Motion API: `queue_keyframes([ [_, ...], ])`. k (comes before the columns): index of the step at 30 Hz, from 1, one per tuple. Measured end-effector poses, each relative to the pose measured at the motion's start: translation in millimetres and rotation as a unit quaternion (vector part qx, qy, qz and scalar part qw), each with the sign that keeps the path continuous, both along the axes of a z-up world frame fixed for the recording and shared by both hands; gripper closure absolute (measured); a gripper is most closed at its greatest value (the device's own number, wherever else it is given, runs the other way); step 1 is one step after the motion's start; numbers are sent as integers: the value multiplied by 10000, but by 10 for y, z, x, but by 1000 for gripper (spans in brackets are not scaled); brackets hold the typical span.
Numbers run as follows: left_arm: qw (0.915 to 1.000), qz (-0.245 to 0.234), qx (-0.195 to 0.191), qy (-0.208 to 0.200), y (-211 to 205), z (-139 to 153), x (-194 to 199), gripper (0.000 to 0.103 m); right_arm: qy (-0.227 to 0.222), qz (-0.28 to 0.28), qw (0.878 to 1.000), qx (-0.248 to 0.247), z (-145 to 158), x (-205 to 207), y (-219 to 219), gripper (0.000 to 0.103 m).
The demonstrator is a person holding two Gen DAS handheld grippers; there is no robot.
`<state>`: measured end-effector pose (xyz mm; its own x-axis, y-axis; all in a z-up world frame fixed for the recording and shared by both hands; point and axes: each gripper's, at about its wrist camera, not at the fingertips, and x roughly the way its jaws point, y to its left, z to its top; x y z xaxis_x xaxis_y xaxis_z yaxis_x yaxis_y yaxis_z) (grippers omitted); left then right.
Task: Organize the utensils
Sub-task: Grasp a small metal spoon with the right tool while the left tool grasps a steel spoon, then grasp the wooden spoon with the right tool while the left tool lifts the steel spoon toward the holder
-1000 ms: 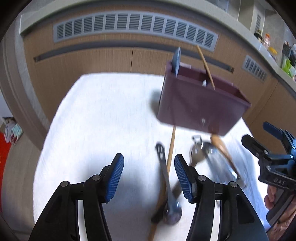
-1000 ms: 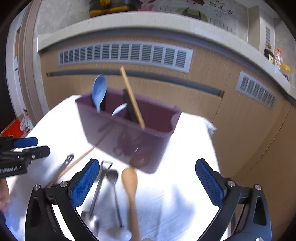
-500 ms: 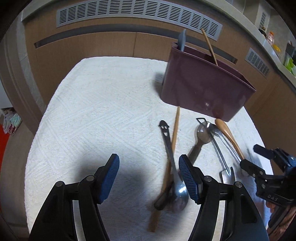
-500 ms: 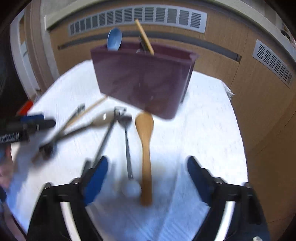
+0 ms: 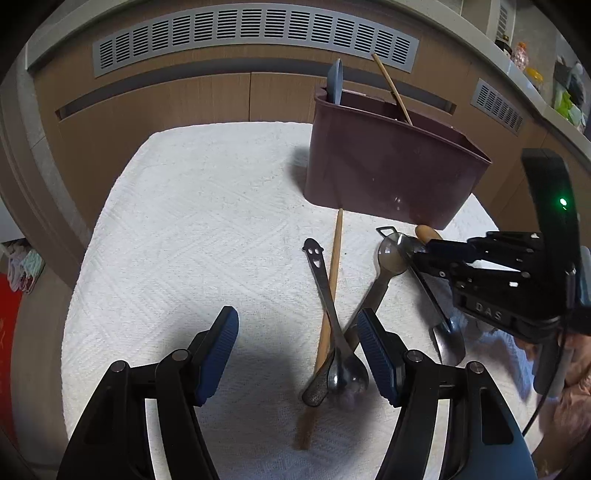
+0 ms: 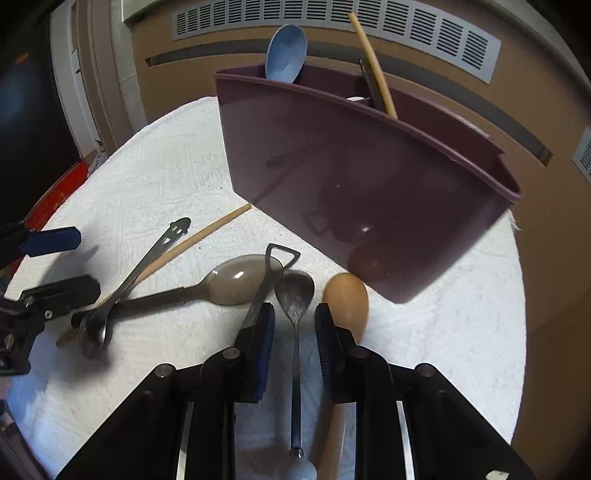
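A maroon caddy (image 6: 351, 184) stands on the white cloth (image 5: 203, 221) and holds a blue spoon (image 6: 286, 53) and a chopstick (image 6: 373, 70). Loose in front of it lie a wooden spoon (image 6: 345, 299), a slim metal spoon (image 6: 294, 291), a loop-handled metal tool (image 6: 275, 262), a grey spoon (image 6: 236, 280), a smiley-handled spoon (image 5: 321, 273) and a second chopstick (image 5: 334, 266). My right gripper (image 6: 294, 314) is low over the cloth, jaws closing around the slim metal spoon's neck, with small gaps still showing at both pads. My left gripper (image 5: 297, 321) hangs open, just left of the crossed spoons.
Wooden cabinet fronts with grey vents (image 5: 255, 33) run behind the table. The cloth's far edge lies just behind the caddy. A hand (image 5: 576, 384) shows at the right edge of the left wrist view. The cloth's left half is bare.
My right gripper has dropped toward the cloth and its jaws have narrowed from wide open to straddling the slim metal spoon. My left gripper opened slightly and stayed almost in place.
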<state>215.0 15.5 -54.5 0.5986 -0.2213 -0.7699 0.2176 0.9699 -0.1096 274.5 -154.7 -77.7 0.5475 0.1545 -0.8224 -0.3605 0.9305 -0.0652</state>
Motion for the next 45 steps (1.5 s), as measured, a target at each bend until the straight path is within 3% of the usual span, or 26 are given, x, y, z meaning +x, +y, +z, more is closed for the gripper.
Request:
queue_keyframes([
  [6,10000,-60,27,70,-46,-19,18,36,238,-82,9992,298,-2,99,-41,84],
  [13,9995,-273,165,32,-168,11,25,36,70,-378,9983,440,98,-151,-309,85],
  [19,9954,-900,338,47,-409,63,88,36,15,-684,9960,569,160,-239,-582,86],
  [22,9883,-1472,381,148,-556,71,146,40,2,-766,9951,623,160,-262,-679,86],
  [26,9742,-2114,746,247,-781,39,324,49,-35,-776,9946,689,150,-314,-748,86],
  [28,9691,-2272,890,366,-874,-1,451,60,-77,-793,9943,710,146,-339,-750,86],
  [33,9631,-2373,1013,768,-1027,-100,738,62,-135,-821,9941,696,150,-357,-772,86],
  [38,9676,-2210,810,908,-1092,-115,874,63,-177,-702,9950,688,153,-378,-748,86],
  [39,9700,-2133,763,883,-1088,-113,875,69,-186,-694,9949,709,150,-374,-748,86],
  [45,9902,-1236,322,560,-712,-58,687,69,-88,-729,9940,813,118,-300,-686,83],
])
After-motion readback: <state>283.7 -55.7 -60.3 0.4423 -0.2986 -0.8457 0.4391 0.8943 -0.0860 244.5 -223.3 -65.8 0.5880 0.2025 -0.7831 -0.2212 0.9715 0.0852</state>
